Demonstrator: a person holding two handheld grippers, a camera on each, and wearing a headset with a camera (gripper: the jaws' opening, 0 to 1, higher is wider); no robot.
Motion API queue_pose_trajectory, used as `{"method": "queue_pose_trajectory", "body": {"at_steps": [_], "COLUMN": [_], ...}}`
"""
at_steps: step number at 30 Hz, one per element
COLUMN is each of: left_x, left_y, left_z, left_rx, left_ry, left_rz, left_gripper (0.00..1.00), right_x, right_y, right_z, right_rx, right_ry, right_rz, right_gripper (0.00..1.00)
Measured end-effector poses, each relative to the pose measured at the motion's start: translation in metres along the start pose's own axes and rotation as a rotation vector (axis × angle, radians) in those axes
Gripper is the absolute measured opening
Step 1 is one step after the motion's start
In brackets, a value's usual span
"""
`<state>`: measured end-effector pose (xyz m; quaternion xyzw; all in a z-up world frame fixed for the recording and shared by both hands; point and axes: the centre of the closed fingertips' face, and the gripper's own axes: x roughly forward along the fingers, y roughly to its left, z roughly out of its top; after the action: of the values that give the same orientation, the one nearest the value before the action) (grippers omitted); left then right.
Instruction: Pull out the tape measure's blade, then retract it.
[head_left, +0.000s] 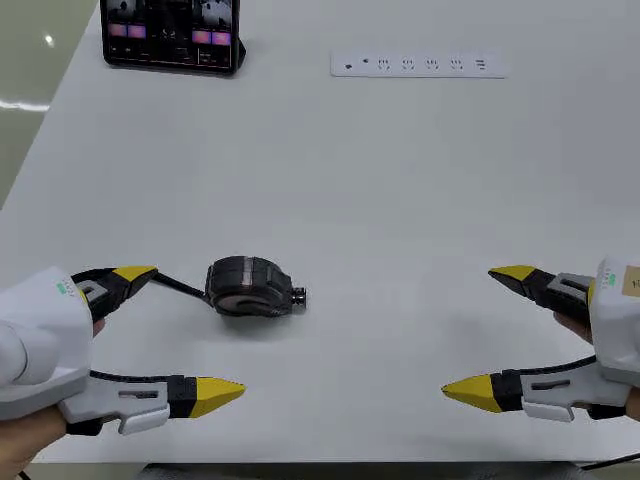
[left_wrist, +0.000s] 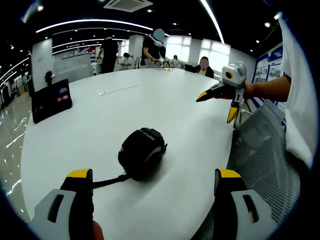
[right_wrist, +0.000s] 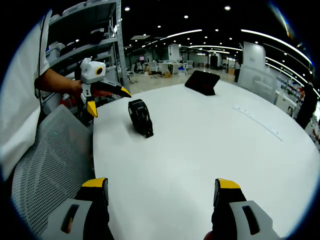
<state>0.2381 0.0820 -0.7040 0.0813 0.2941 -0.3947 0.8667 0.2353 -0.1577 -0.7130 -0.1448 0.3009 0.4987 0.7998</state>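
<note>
- White round table (head_left: 400, 180) is spreading under both grippers, in an open office where people are standing well beyond its far edge.
- The tape measure (head_left: 248, 287) is lying flat on the table just ahead of the left gripper (head_left: 195, 330), toward its far jaw rather than centred in the gap.
- The left gripper's jaws are standing wide apart and gripping nothing. A black strap (head_left: 180, 287) is running from the case back to the far jaw's tip, and I cannot tell whether it is touching it.
- The case's long axis is running across from one gripper to the other. Its small blade hook (head_left: 298, 295) is pointing away from the left jaws and toward the right gripper (head_left: 468, 332).
- The right gripper is hovering well apart from the case, its jaws equally wide and empty. The left is clearly the nearer one.
- Judging from this, the left would be steadying the case while the right crosses over to take the hook.
- Nothing is standing between the right jaws and the hook.
- A tablet (head_left: 172, 35) and a power strip (head_left: 418, 65) are sitting far beyond the jaws, out of the way.
</note>
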Motion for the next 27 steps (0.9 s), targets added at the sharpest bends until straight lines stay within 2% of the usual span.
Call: {"method": "queue_pose_trajectory", "body": {"at_steps": [20, 27], "left_x": [0.013, 0.020], "left_y": [0.005, 0.006], "left_z": [0.002, 0.001], "left_rx": [0.078, 0.111], "left_ry": [0.060, 0.096], "left_rz": [-0.052, -0.077], "left_gripper": [0.99, 0.97], "right_x": [0.018, 0.024], "right_y": [-0.005, -0.007], "right_z": [0.006, 0.010], "right_rx": [-0.073, -0.097], "right_ry": [0.036, 0.047], "right_rz": [0.056, 0.078], "right_gripper": [0.85, 0.84]}}
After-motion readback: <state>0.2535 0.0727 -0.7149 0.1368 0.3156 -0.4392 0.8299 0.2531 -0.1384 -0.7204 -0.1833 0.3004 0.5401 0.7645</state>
